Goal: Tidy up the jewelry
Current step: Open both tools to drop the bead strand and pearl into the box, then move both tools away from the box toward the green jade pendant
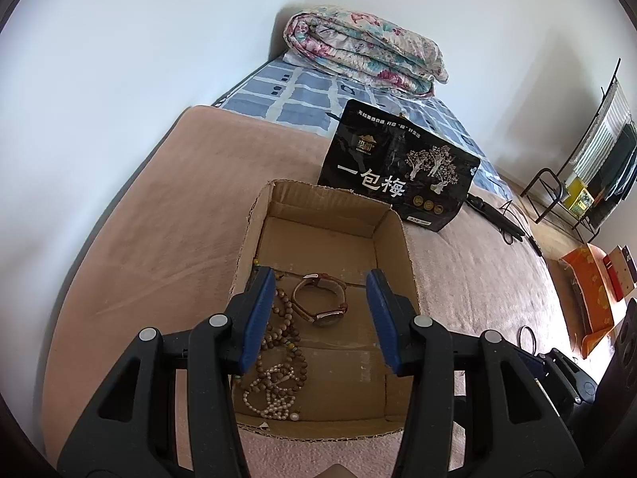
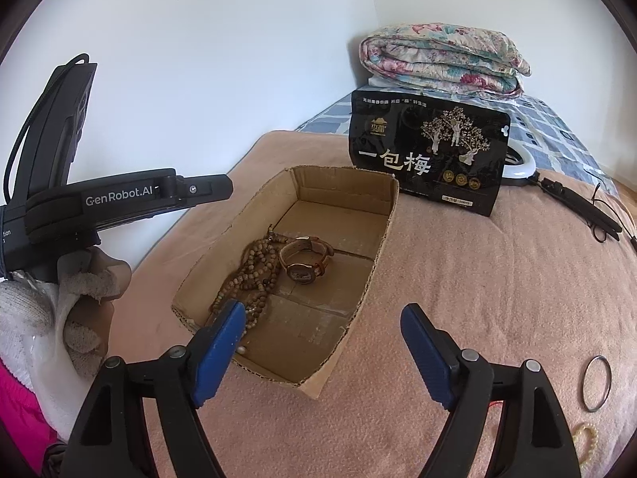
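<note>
Box (image 1: 392, 235): open cardboard, on the pink blanket (image 1: 159, 215) over the bed; torn rim, taped floor.

Contents, all toward the box's left side:
- Watch (image 1: 320, 296), brown strap, lying on its side, dial toward the near wall.
- Wooden beads (image 1: 284, 330), long strand heaped left of the watch and touching it.
- Pearls (image 1: 274, 392), pale strand at the near left corner, tangled with the beads.

Left gripper (image 1: 320, 320): over the box, blue pads apart, nothing between them. The watch shows in the gap, nearer the left pad; the beads run beside and partly behind that pad. Whether any pad touches the jewelry cannot be told. In the right wrist view its black body (image 2: 119, 195) is up at the left, above a gloved hand (image 2: 75, 298).

Right gripper (image 2: 322, 342): jaws wide apart, empty, at the near rim of the box (image 2: 350, 318). The watch (image 2: 304, 261) and beads (image 2: 254, 271) lie ahead of it, toward its left finger, which covers part of the strand.

Outside the box, on the blanket to the right of the right gripper:
- Ring (image 2: 596, 383), dark metal hoop, lying flat.
- Bracelet (image 2: 585, 440), pale beads, near the picture's edge, partly hidden behind the right finger.

Other: black pouch (image 1: 402, 167) standing behind the box; folded quilt (image 1: 366, 49) at the bed's far end.
</note>
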{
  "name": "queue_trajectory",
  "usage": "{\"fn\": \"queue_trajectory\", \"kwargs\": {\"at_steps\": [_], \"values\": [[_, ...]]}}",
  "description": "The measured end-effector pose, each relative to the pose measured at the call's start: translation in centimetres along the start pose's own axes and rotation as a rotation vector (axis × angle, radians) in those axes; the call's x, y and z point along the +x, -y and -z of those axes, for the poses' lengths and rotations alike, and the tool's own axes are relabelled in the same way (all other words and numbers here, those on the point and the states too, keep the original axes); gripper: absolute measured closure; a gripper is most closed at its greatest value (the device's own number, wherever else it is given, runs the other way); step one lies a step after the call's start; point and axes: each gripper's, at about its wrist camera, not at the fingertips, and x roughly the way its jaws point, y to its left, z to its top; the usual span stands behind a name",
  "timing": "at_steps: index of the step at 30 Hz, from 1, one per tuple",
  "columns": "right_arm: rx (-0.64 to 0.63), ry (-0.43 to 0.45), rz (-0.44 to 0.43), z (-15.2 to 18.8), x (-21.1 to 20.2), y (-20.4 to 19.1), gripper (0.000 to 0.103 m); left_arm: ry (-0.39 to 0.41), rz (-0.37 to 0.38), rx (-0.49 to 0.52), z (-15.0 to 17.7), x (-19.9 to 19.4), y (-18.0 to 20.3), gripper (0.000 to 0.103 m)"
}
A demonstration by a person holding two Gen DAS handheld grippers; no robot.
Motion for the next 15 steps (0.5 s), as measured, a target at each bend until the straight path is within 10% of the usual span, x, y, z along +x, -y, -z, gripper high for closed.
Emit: {"fn": "queue_trajectory", "kwargs": {"at_steps": [15], "values": [[0.05, 0.036, 0.086, 1.0, -4.2, 5.2, 0.018, 0.022, 0.033, 0.065, 0.8, -1.2, 3.6, 0.055]]}}
